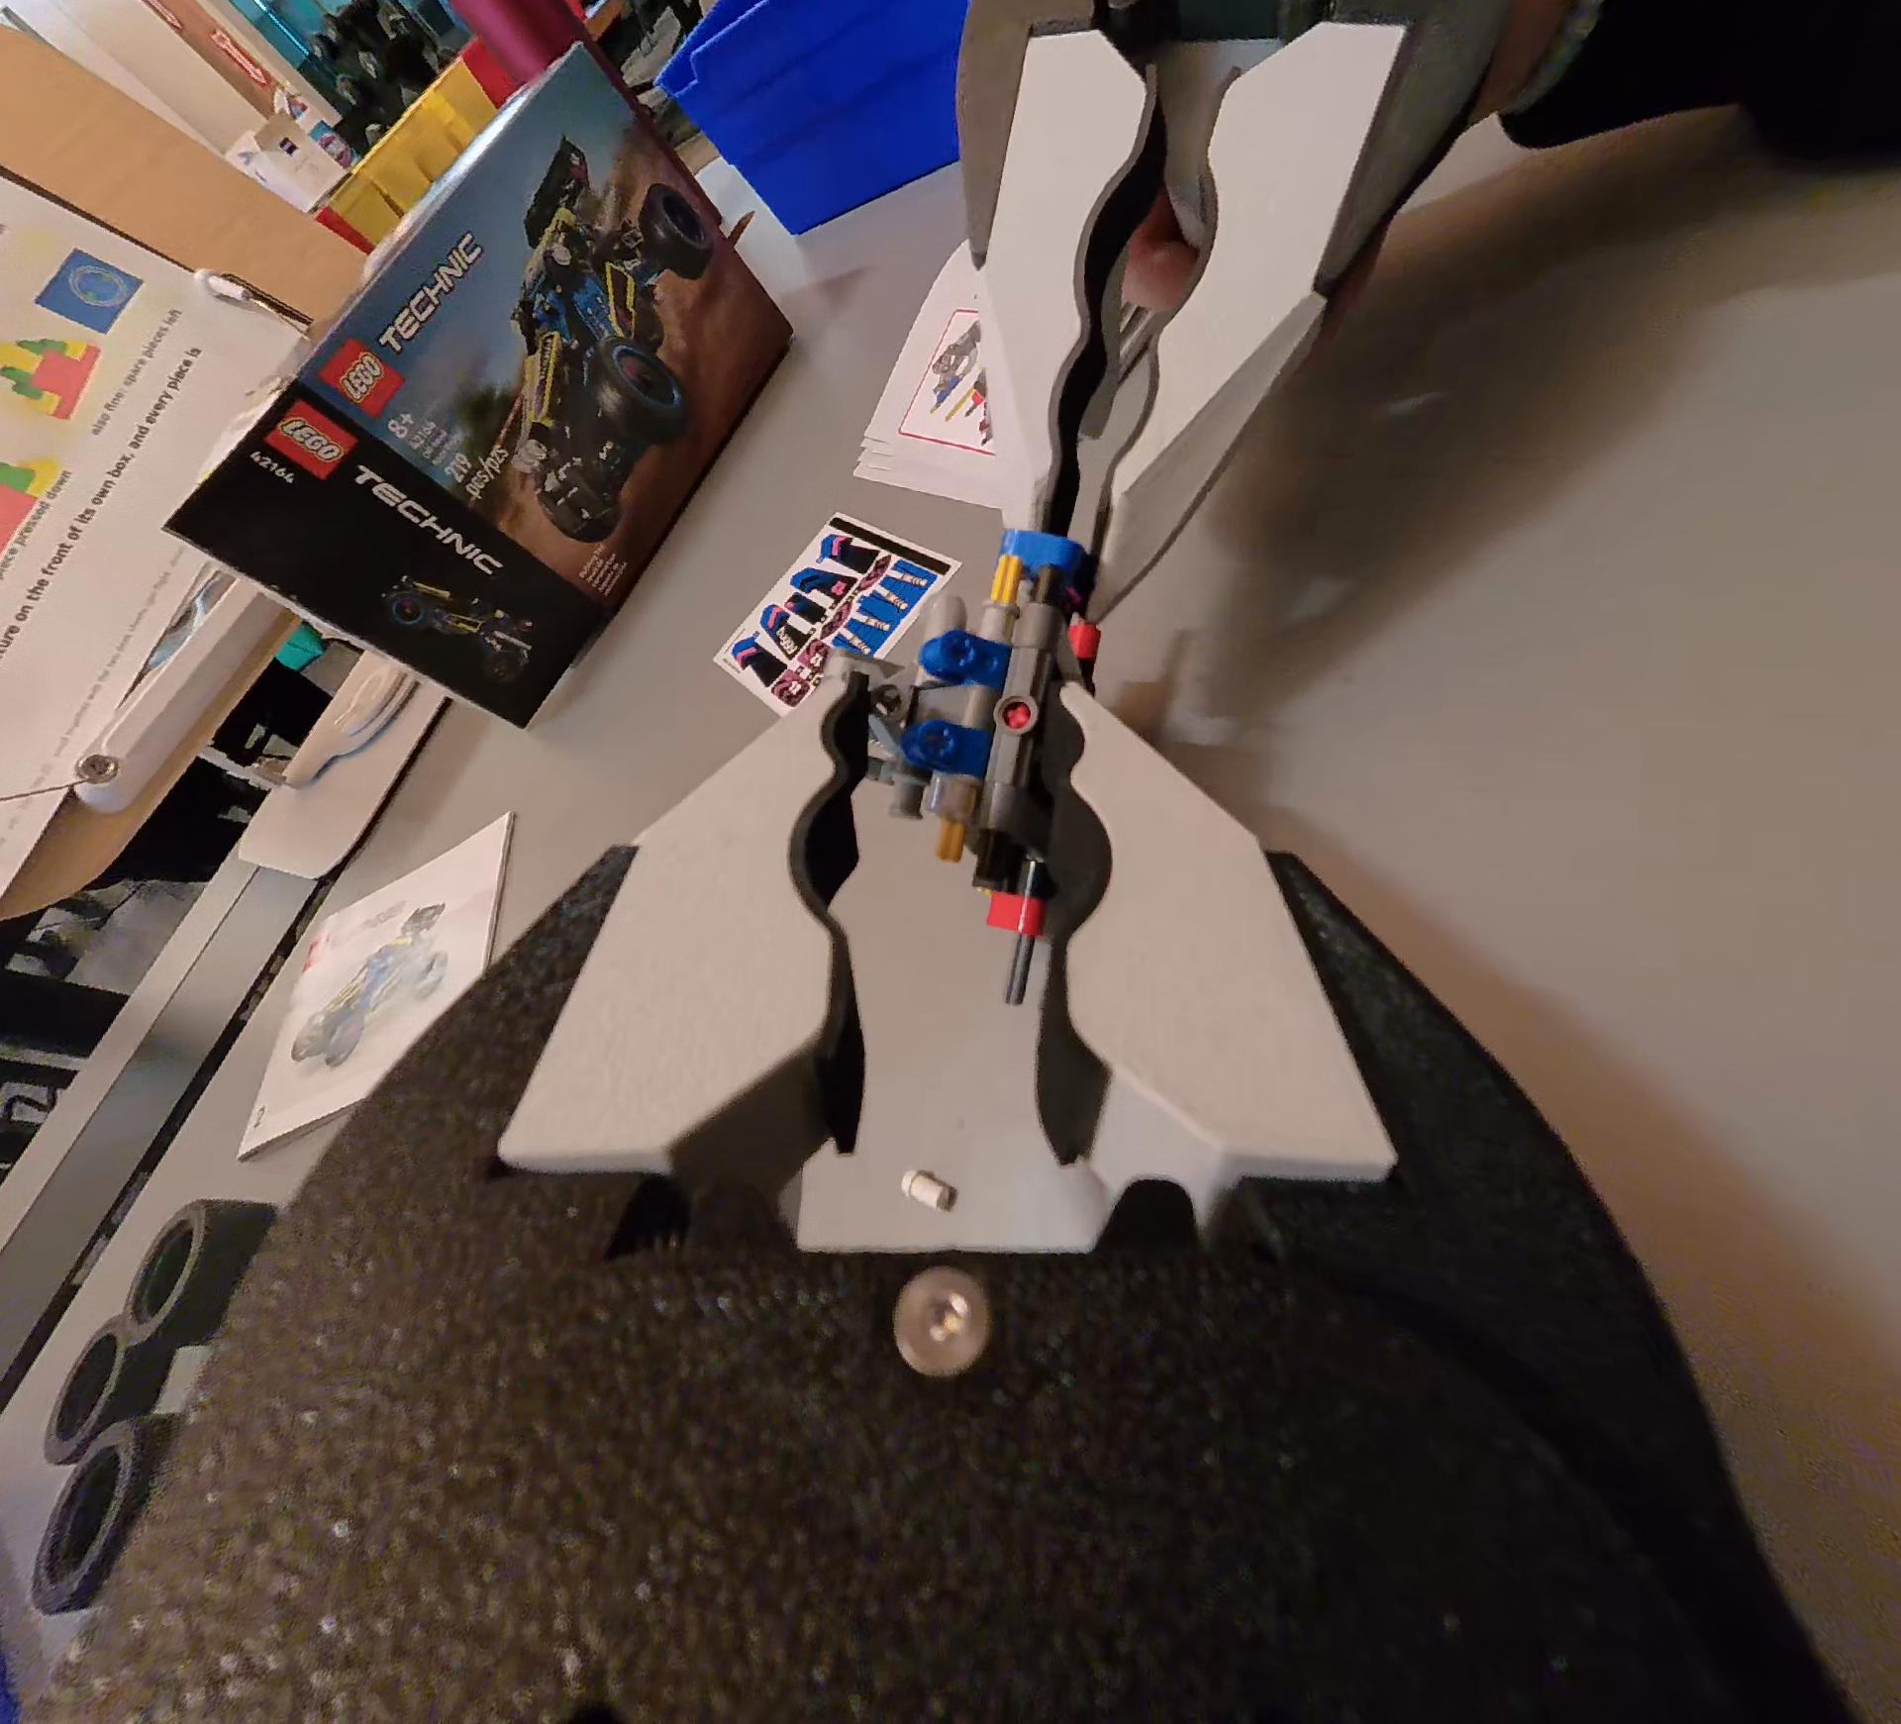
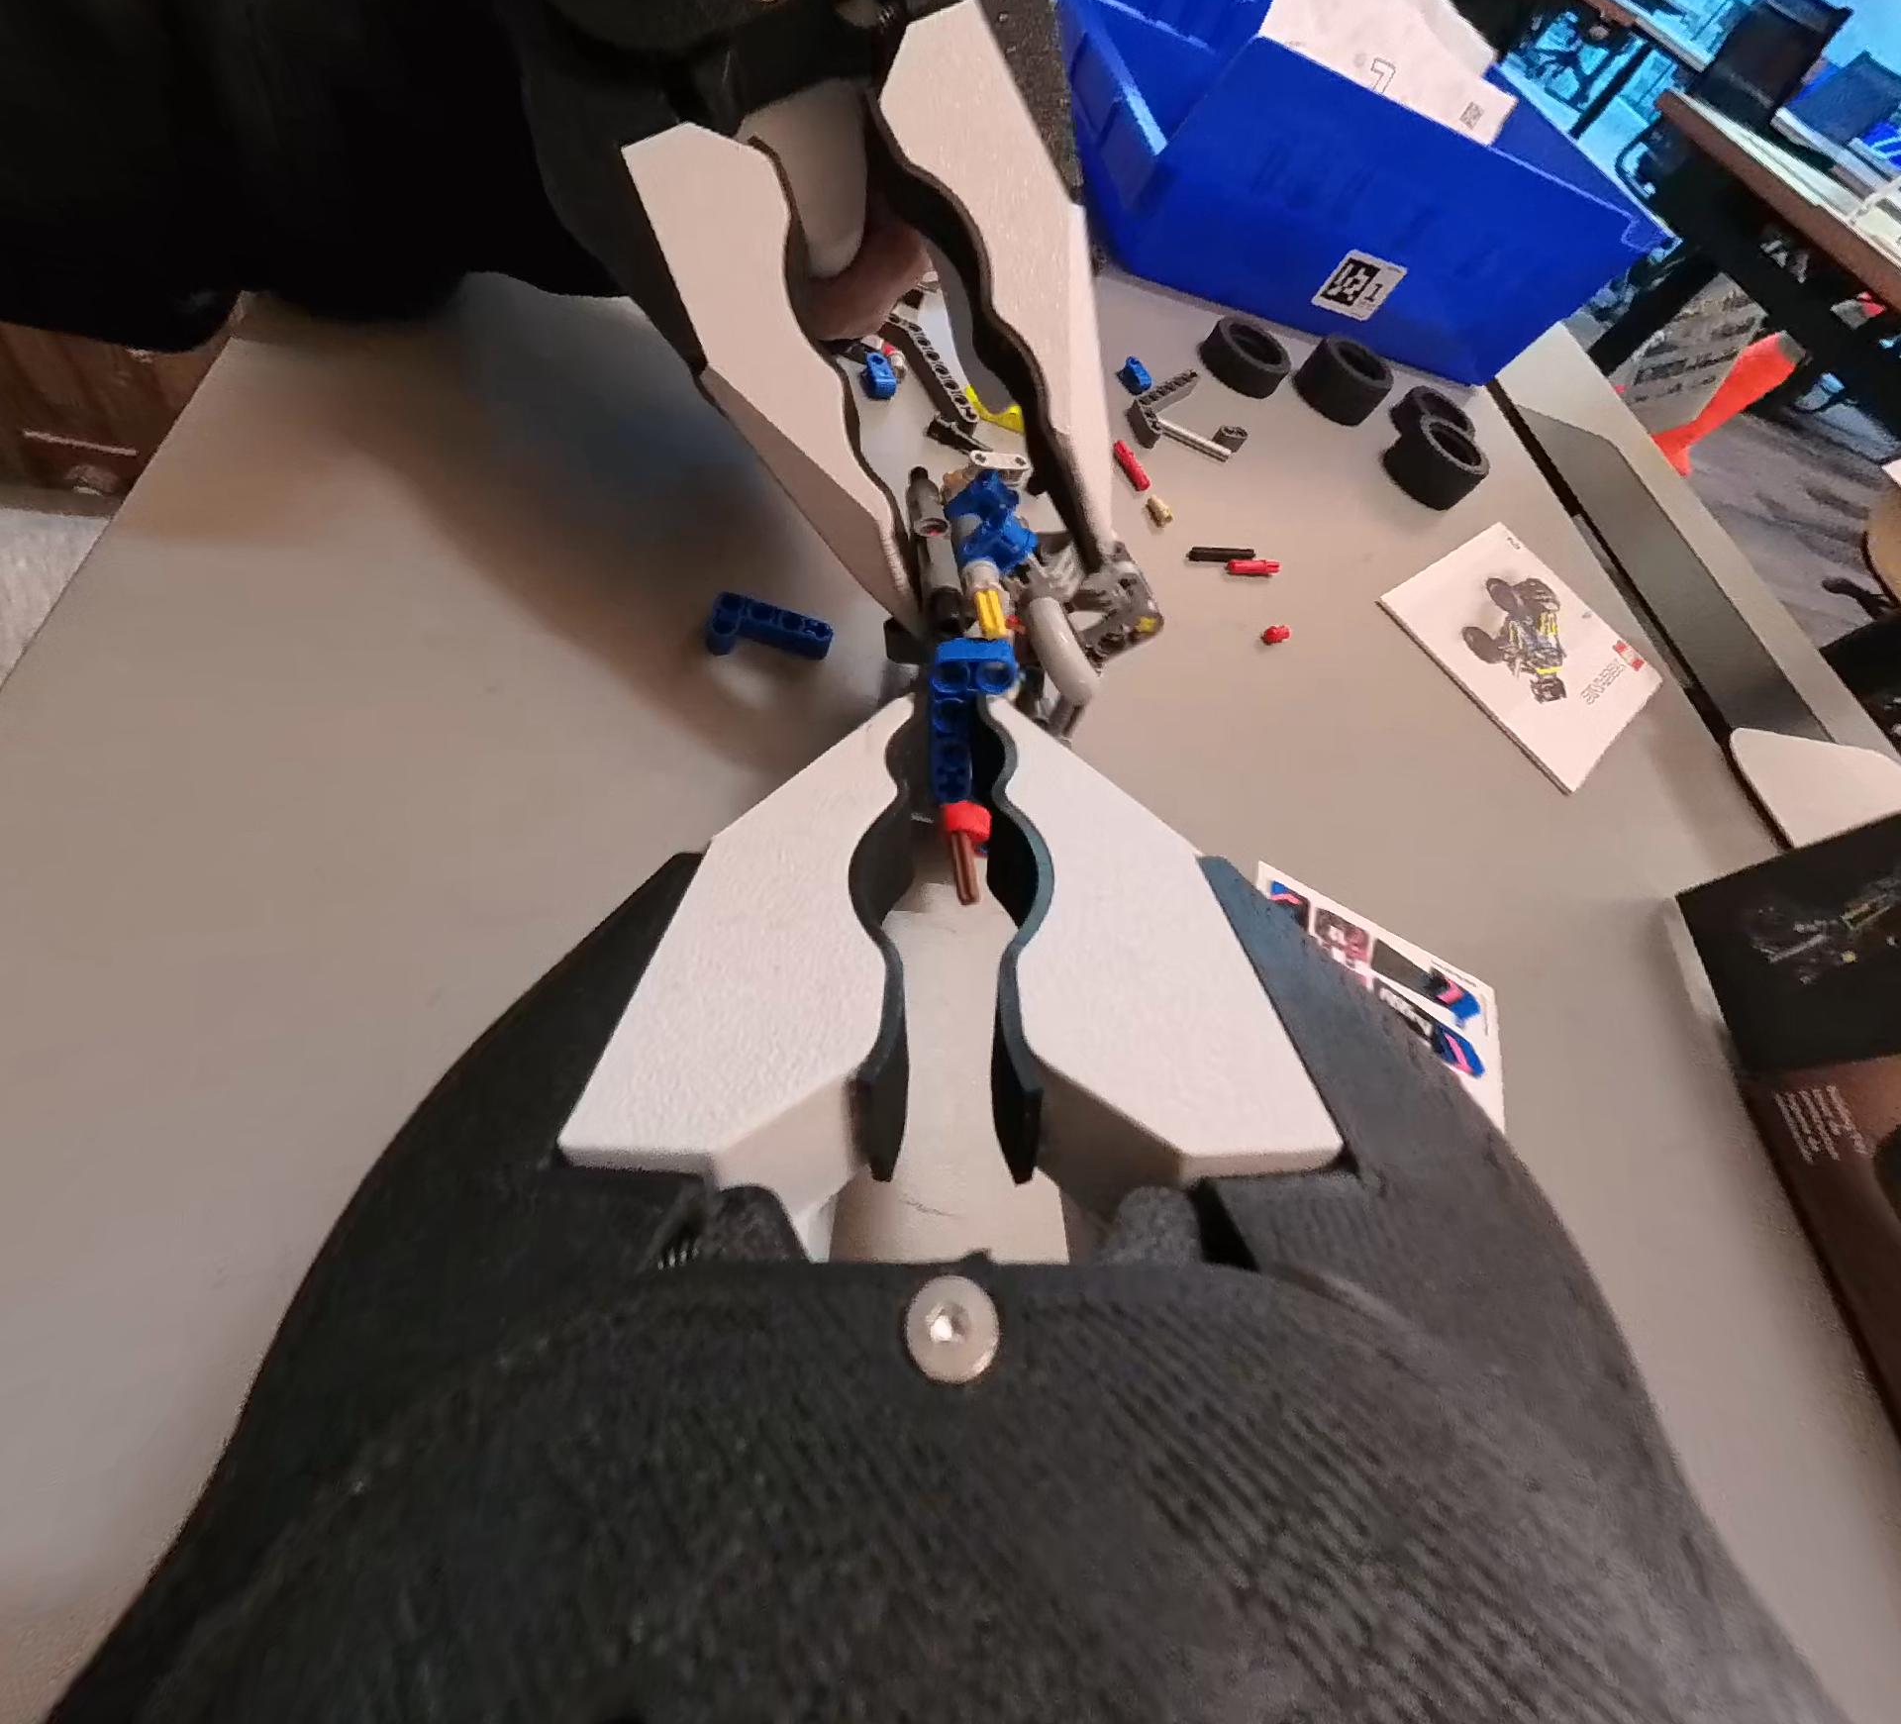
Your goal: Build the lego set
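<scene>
Sub-assembly (image 1: 988,728) held above table (image 1: 1543,749) between 2 grippers: left gripper (image 1: 962,718) clamps grey core; right gripper (image 2: 952,749) pinches blue beam (image 2: 952,738). Risk: uneven push pops pins.

Left gripper (image 1: 952,728) and right gripper (image 2: 952,749) meet tip to tip, jaws nearly closed; dark-sleeved arms behind.

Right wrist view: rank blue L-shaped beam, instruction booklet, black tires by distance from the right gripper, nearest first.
From the right gripper:
1. Blue L-shaped beam, loose on the table just left of the fingertips.
2. Instruction booklet, flat on the table to the right.
3. Black tires, grouped at upper right before the blue bins.
</scene>
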Demonstrator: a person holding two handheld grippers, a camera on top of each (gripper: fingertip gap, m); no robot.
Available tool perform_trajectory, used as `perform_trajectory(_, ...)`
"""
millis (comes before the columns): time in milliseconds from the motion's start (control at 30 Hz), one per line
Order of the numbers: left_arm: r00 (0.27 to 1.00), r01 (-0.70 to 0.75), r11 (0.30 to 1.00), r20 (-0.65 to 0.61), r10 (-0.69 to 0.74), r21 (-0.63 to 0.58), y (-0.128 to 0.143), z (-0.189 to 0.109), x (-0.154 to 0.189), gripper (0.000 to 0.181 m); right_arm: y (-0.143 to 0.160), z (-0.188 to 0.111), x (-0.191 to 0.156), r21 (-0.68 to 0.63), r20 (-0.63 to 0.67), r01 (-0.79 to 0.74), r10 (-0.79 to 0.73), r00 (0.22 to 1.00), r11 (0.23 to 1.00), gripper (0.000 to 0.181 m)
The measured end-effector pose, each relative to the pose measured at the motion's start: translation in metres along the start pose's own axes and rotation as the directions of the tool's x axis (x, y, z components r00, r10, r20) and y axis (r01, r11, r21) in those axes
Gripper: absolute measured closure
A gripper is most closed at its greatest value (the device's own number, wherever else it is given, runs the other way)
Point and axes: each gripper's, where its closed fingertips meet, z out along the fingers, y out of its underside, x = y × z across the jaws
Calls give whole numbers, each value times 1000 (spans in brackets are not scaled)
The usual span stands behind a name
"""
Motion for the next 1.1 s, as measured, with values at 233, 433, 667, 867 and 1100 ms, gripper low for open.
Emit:
perform_trajectory(233,1000,11,1000,-2,-11,11,0,-1,-1,150,-14,-5,0,103,5,-2,2,1000,995,177)
perform_trajectory(433,1000,5,1000,-10,-5,15,-1,-1,1,151,-9,-1,-3,58,28,6,-7,1000,998,176)
perform_trajectory(667,1000,-6,1000,-4,6,4,0,-1,1,151,-9,1,-4,3,109,43,-43,993,999,176)
perform_trajectory(867,1000,-22,999,20,22,-29,2,-2,-2,151,-9,4,-1,-90,46,98,-95,994,991,176)
perform_trajectory(1100,998,-40,998,45,42,-51,2,2,-2,151,-5,2,3,-356,-47,195,-226,973,914,176)
